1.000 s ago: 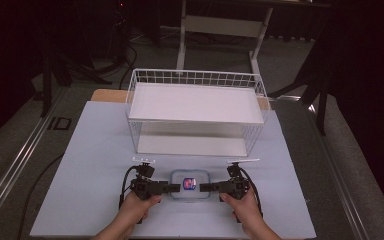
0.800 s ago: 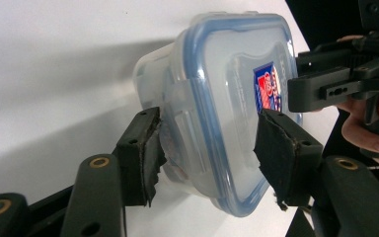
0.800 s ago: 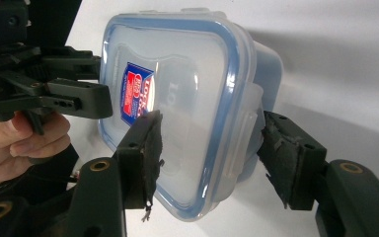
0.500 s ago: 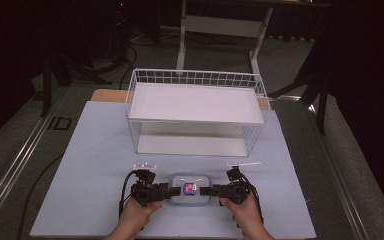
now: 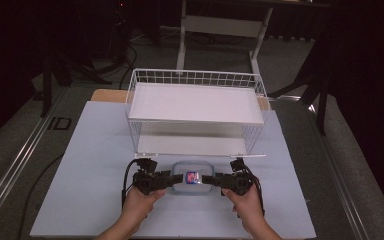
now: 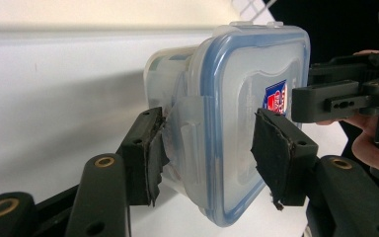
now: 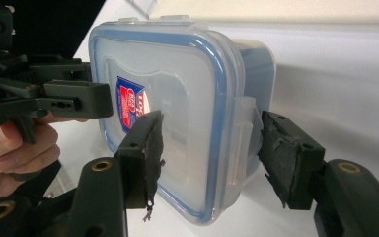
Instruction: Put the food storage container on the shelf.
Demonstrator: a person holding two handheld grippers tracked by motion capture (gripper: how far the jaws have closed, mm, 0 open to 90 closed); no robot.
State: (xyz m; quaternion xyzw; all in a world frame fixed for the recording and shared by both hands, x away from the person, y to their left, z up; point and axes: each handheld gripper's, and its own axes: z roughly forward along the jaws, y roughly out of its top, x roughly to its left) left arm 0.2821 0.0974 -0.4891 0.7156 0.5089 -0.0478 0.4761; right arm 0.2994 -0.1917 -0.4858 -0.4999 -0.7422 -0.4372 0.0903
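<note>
Container point(image 5: 192, 179) in clear plastic, with a blue-rimmed snap lid and a red-and-blue label, was seen low in the middle of the high view, just in front of the white wire rack point(image 5: 196, 112) and held between the two grippers above the pale blue desk point(image 5: 90, 165).

At lower left of that view, the left gripper point(image 5: 169, 181) was held in the person's left hand point(image 5: 139, 202). In the left gripper view, its jaws had just been closing and were pinching the container's end, one pad point(image 6: 154, 148) set against the side latch and the other on the lid face beside the label. Whether the container's base was resting on the desk or hanging just off it could not be told.

At lower right of the high view, the right gripper point(image 5: 215, 180) was held in the right hand point(image 5: 247, 202). In the right gripper view, its jaws were placed around the opposite end of the container point(image 7: 187, 108): the one pad point(image 7: 150, 143) was laid on the lid face, while the other point(image 7: 281, 148) stood at the latch with what looked like a sliver of gap, so a firm pinch could not be confirmed.

The grasp from both ends was judged to be nearly made. Left to be done, as far as could be judged, were the carry toward the rack and the setting down on one of its two shelves; both shelves were bare.
</note>
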